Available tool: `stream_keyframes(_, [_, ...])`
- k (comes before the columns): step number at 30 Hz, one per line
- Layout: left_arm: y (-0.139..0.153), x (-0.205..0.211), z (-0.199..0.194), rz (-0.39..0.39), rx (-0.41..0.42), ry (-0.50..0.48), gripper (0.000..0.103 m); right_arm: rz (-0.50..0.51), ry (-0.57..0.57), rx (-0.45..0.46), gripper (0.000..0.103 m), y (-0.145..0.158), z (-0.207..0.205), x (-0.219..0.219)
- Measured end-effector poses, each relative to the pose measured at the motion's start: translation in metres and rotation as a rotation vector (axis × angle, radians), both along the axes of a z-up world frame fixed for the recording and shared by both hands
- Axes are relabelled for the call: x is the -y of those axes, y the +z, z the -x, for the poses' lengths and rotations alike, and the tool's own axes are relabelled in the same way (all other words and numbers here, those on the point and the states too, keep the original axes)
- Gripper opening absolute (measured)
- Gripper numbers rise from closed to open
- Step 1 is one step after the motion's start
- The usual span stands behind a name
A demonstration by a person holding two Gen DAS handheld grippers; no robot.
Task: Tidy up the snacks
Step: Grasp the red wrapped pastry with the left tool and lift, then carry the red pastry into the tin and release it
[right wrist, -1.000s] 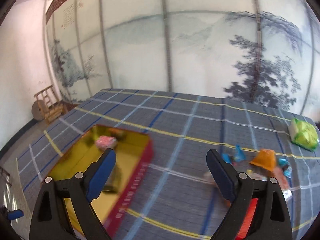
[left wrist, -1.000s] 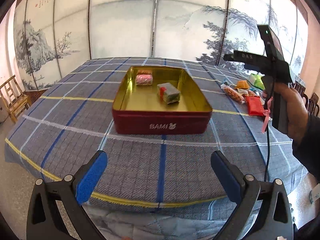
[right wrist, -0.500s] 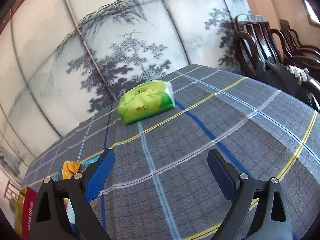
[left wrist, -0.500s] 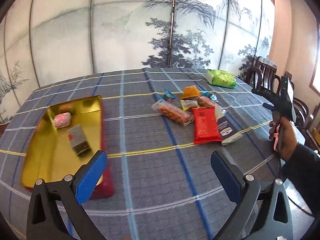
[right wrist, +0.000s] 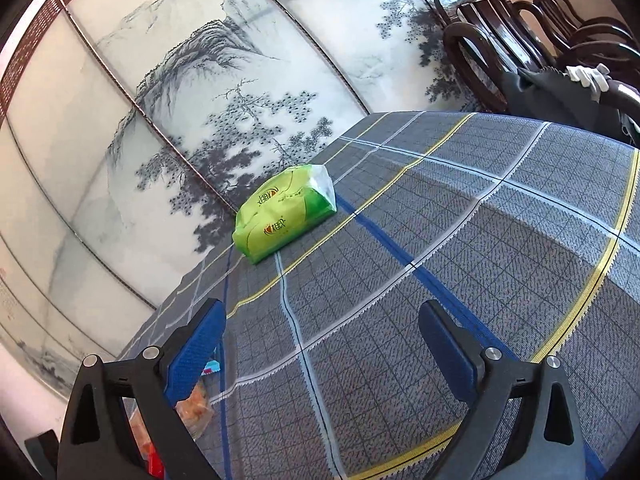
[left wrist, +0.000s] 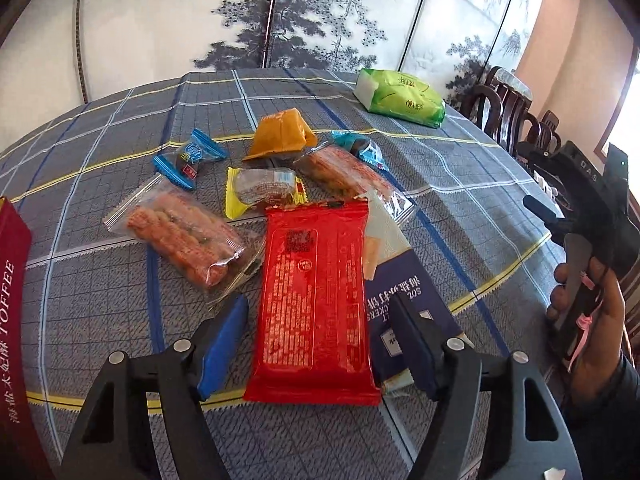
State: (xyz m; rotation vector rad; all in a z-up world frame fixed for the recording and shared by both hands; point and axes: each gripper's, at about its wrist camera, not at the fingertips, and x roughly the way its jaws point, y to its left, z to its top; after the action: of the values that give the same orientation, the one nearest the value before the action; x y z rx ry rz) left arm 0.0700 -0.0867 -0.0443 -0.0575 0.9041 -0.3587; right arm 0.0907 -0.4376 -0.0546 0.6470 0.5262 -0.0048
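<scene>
Through the left wrist view, your left gripper (left wrist: pixel 316 344) is hovering with jaws spread, straddling the red packet (left wrist: pixel 316 280); only the tin's (left wrist: pixel 12 320) red wall is showing at far left, its contents now out of sight. Through the right wrist view, your right gripper (right wrist: pixel 320 344) is hanging released, facing the green pack (right wrist: pixel 286 210), as before.

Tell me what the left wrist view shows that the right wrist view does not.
Only the left wrist view shows the red packet between the open left gripper, the orange wedge packet, the blue cracker packet and the red tin's edge. Only the right wrist view shows the open right gripper over bare cloth. Both show the green pack and plaid tablecloth.
</scene>
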Motion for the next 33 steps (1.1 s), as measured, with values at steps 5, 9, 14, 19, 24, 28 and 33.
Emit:
stream_keyframes(5, [-0.001,-0.005,-0.005,0.109,-0.025,-0.020,0.044,0.000,0.009,0.000,0.097,0.001,-0.001,-0.002])
stream_keyframes(9, [-0.001,-0.005,-0.004,0.129,-0.021,-0.024,0.039,-0.004,0.007,0.000,0.097,-0.001,-0.002,-0.003])
stream_keyframes(14, [0.028,0.003,0.015,0.056,0.078,-0.031,0.039,-0.003,0.007,-0.002,0.097,-0.002,-0.002,-0.003])
stream_keyframes(19, [0.078,-0.017,0.037,0.078,0.180,-0.022,0.039,0.000,0.001,-0.011,0.097,-0.002,-0.002,-0.002])
stream_keyframes(24, [0.119,-0.066,0.045,0.088,0.244,0.040,0.039,0.002,-0.006,-0.026,0.098,-0.002,-0.003,-0.002])
stream_keyframes(28, [0.140,-0.116,0.049,0.053,0.288,0.132,0.039,0.003,-0.009,-0.031,0.098,-0.002,-0.004,-0.003])
stream_keyframes(33, [0.144,-0.177,0.055,0.015,0.303,0.253,0.039,0.005,-0.016,-0.048,0.098,-0.003,-0.006,-0.003])
